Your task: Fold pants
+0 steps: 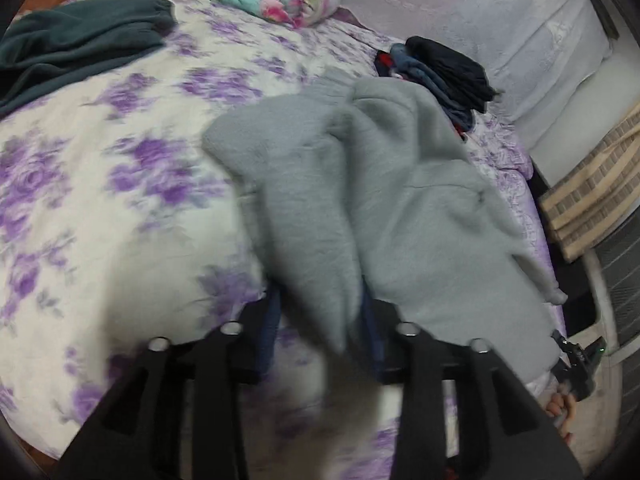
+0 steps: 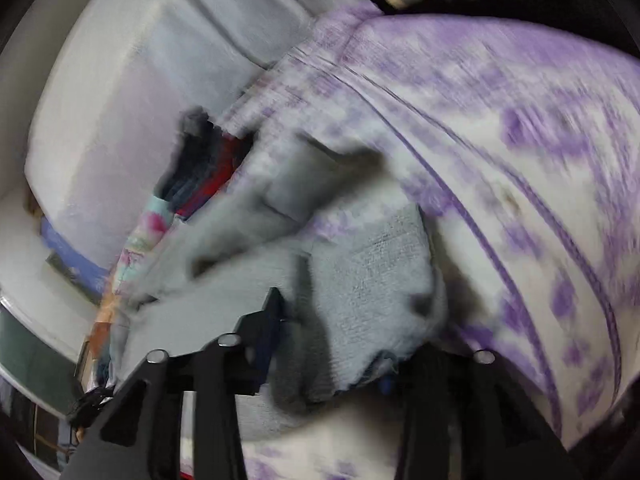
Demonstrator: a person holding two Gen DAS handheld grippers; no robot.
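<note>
Holding the soft grey fleece pants in the middle of the frame over the purple flowered bed sheet, the left gripper and right gripper both pinch cloth. The blurry, bunched pants could slip loose and fold crooked.

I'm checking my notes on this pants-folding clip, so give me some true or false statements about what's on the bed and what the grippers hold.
1. The left gripper grips the grey pants. True.
2. The bedsheet is plain blue. False: it is white with purple flowers.
3. A dark teal garment lies on the bed apart from the pants. True.
4. The right gripper holds nothing. False: grey fabric sits between its fingers.
5. A stack of dark folded clothes lies beyond the pants. True.
</note>
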